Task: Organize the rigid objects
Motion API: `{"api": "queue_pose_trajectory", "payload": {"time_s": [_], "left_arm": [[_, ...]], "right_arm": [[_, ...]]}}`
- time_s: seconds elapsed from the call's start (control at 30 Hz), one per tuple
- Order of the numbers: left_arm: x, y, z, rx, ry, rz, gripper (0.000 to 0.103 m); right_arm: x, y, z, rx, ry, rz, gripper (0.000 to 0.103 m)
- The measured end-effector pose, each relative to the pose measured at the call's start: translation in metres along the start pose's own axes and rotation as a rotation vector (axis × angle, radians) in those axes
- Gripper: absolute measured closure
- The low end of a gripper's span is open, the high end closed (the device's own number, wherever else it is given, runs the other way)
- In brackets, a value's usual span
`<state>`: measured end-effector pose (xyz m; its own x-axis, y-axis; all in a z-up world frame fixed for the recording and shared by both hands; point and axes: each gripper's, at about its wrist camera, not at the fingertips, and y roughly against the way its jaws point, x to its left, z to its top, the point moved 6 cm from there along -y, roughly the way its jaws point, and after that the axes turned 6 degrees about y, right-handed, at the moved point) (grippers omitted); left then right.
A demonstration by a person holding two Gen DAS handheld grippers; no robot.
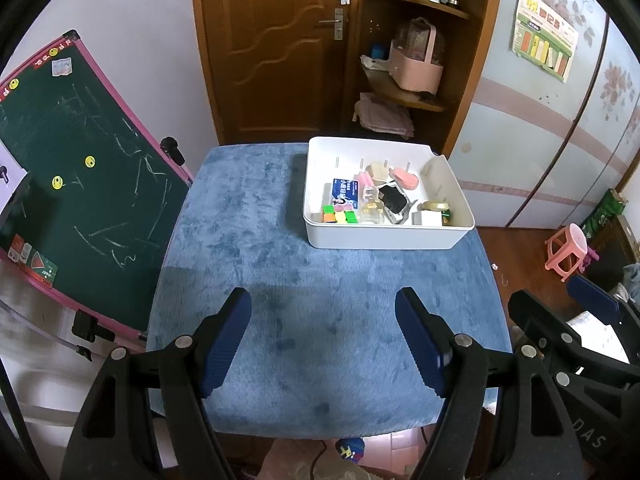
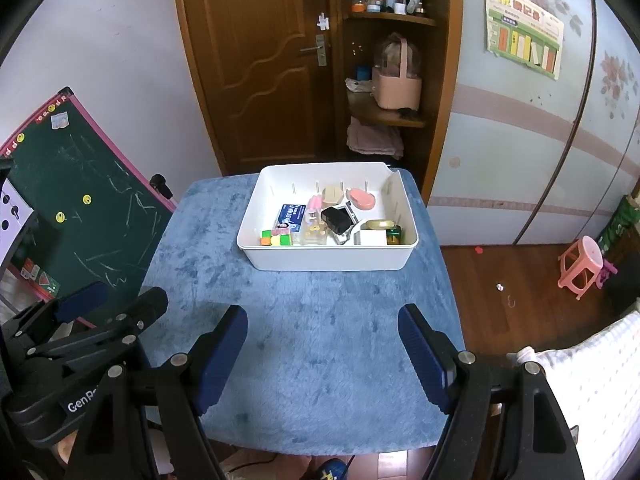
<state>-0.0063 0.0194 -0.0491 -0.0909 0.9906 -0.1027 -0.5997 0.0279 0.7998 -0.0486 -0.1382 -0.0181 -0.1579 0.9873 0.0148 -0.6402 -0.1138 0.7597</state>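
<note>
A white bin stands on the far right part of the blue plush table. It holds several small objects: a colour cube, a blue box, a black block, a pink case, a gold tin. My left gripper is open and empty above the table's near part. My right gripper is open and empty, also short of the bin.
A green chalkboard leans at the table's left. A wooden door and corner shelf stand behind. A pink stool sits on the floor at the right. Each gripper shows at the edge of the other's view.
</note>
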Motion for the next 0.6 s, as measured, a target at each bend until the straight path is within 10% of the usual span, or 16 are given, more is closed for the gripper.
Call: {"api": "queue_pose_trajectory", "payload": {"time_s": [0.6], "left_arm": [[0.001, -0.002, -0.001, -0.003, 0.009, 0.015, 0.025]], "right_arm": [[-0.01, -0.004, -0.004, 0.021, 0.002, 0.016, 0.025]]}}
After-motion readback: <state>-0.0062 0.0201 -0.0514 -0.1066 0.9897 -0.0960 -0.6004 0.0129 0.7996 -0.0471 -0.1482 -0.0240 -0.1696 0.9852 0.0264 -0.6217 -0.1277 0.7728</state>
